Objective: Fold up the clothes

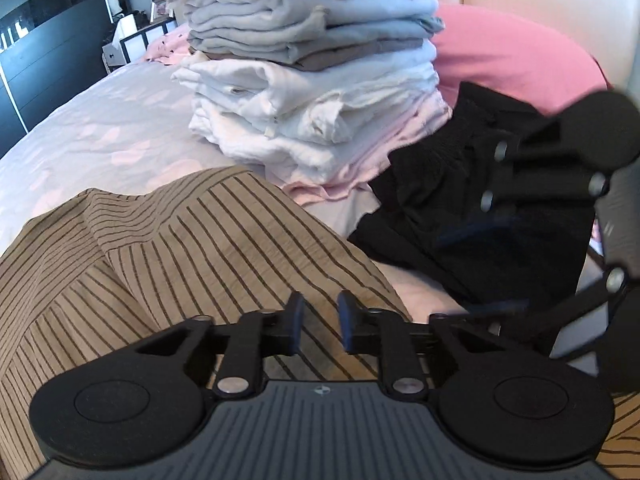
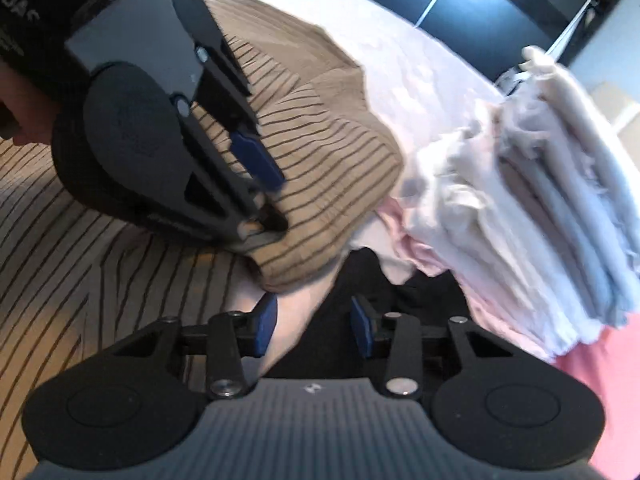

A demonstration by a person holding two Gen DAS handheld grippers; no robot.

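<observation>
A tan garment with dark stripes (image 1: 192, 248) lies humped on the bed, one end folded over. My left gripper (image 1: 322, 320) is down on it, jaws narrow, with a bunch of striped cloth between the pads. The right wrist view shows the same grip: the left gripper (image 2: 268, 192) pinches the garment's rolled fold (image 2: 320, 184). My right gripper (image 2: 314, 324) stands open just right of that fold. It hangs above the bare sheet and the edge of a black garment (image 2: 360, 276), with nothing between its fingers. Its black linkage (image 1: 560, 168) shows at the right of the left wrist view.
A tall stack of folded white, grey and pink clothes (image 1: 304, 80) (image 2: 540, 208) stands behind the striped garment. The crumpled black garment (image 1: 460, 208) lies right of it, before a pink pillow (image 1: 512, 52). The pale patterned bed sheet (image 1: 100, 140) stretches left towards a dark wardrobe (image 1: 32, 60).
</observation>
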